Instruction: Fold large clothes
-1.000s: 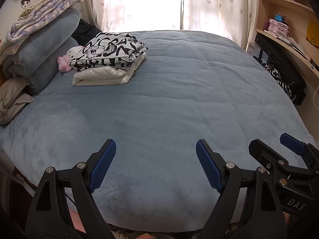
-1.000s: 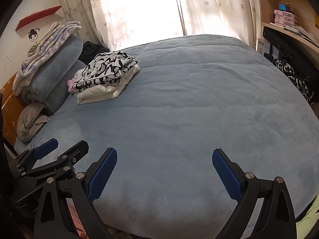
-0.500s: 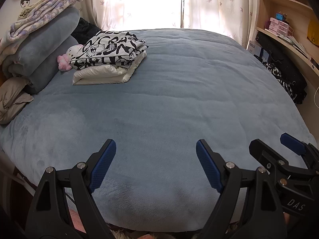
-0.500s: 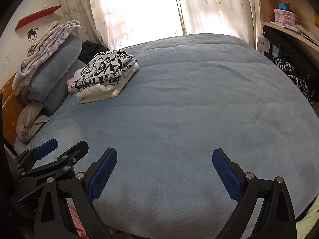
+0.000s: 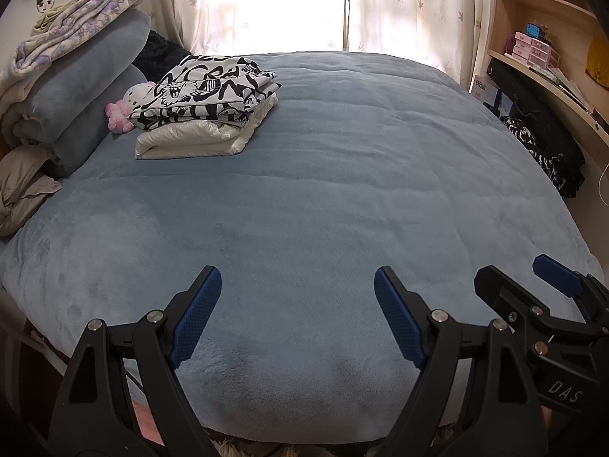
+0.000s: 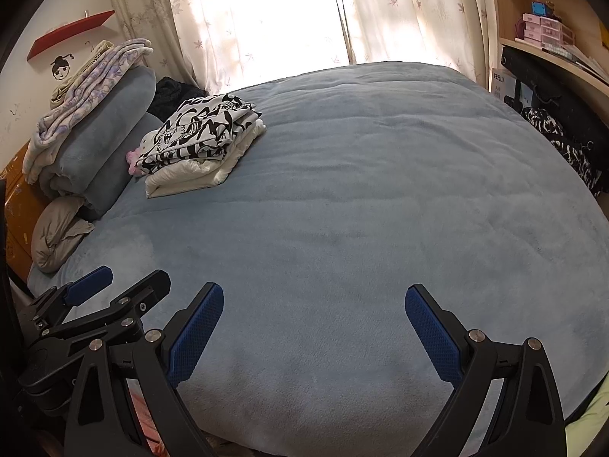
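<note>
At the far left a bedding pile (image 5: 72,76) of grey-blue rolls topped by a lilac-patterned blanket (image 5: 76,26) leans against the wall, with a beige cushion (image 5: 23,194) below it at the bed's edge. Just right of the pile sits a pink-and-white plush (image 5: 125,110), touching the clothes stack (image 5: 205,114) — a black-and-white printed garment (image 5: 213,91) folded on top of a folded white one (image 5: 190,143). The stack lies on the far left part of the blue bed cover (image 5: 342,190), well apart from both grippers.

The left gripper (image 5: 297,312) hovers over the near edge of the cover, its blue pads spread wide with nothing between them. Beside it to the right, the right gripper (image 6: 314,329) is likewise splayed wide and holds nothing; each shows at the edge of the other's view.

Behind the bed, patterned curtains (image 5: 399,3) hang over a bright window. At the far right stand wooden shelves (image 5: 540,57) with pink boxes (image 5: 533,49), and dark clothing (image 5: 544,144) is heaped beside the bed below them.
</note>
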{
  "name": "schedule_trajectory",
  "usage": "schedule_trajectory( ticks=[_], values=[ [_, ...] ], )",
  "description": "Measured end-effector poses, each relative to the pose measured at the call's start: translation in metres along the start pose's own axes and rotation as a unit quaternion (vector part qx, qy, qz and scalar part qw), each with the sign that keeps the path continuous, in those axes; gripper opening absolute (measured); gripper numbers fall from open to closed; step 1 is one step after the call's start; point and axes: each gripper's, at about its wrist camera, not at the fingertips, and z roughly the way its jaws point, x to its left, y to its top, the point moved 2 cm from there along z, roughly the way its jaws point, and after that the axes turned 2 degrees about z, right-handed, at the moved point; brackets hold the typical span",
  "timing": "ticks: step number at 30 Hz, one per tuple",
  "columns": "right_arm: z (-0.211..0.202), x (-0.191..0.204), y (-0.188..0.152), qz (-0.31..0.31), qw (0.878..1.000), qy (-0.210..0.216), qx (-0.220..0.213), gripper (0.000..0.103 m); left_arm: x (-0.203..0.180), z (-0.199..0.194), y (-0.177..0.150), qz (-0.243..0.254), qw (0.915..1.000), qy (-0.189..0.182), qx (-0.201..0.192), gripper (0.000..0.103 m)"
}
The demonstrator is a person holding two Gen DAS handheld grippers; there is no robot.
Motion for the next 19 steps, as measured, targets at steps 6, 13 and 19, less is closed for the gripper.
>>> schedule_trajectory(
  ticks=[6,13,19],
  values=[
    [0.002,0.003,-0.002,0.001,1.0,-0.002,0.003,0.097,-0.001,0.003,0.001,0.002,1.0,0.001,0.004,0.081],
    [0.013,0.012,-0.007,0.007,1.0,-0.007,0.01,0.097,0.0,0.013,0.003,0.008,0.9999,0.003,0.013,0.081],
    [0.021,0.021,-0.007,0.013,1.0,-0.013,0.017,0.097,0.001,0.023,0.005,0.01,0.9997,0.003,0.02,0.081]
  ],
)
